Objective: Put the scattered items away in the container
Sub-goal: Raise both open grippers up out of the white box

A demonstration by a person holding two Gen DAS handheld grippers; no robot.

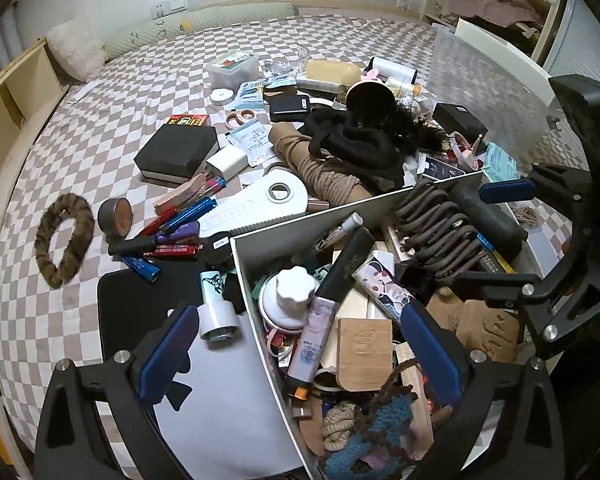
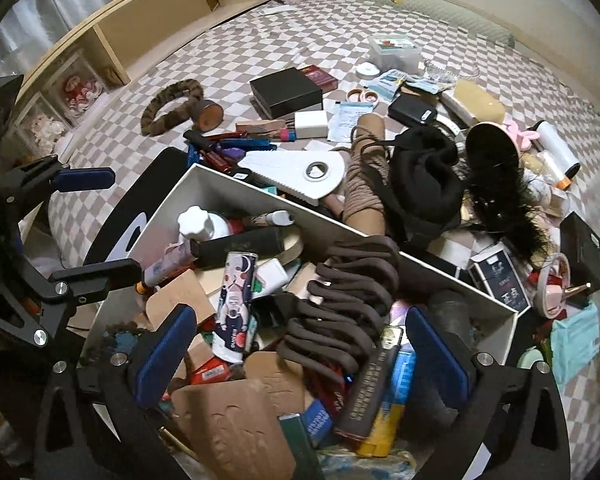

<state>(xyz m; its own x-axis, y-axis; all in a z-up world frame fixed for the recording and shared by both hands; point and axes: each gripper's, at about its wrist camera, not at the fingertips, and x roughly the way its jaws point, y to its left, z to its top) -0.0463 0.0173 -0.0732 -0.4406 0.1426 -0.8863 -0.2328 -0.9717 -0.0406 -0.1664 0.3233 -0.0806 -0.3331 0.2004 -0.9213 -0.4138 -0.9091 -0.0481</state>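
Note:
A white box (image 1: 260,280) (image 2: 204,188), crammed with several items, stands on the checkered bed. My left gripper (image 1: 300,352) is open and empty, straddling the box's left wall. My right gripper (image 2: 300,356) is open and empty over the box; it also shows in the left wrist view (image 1: 504,240), and the left one in the right wrist view (image 2: 100,224). A brown coiled band (image 2: 340,304) (image 1: 436,228) lies on top of the box's contents. Scattered beyond the box are pens (image 1: 180,220), a black box (image 1: 176,152), a rope bundle (image 1: 324,172) and black cloth (image 1: 360,144).
A furry brown ring (image 1: 64,236) and a tape roll (image 1: 116,216) lie at the left. A clear storage bin (image 1: 488,80) stands at the back right. A wooden shelf (image 2: 112,36) runs along the bed's edge. A pillow (image 1: 76,48) lies at the head.

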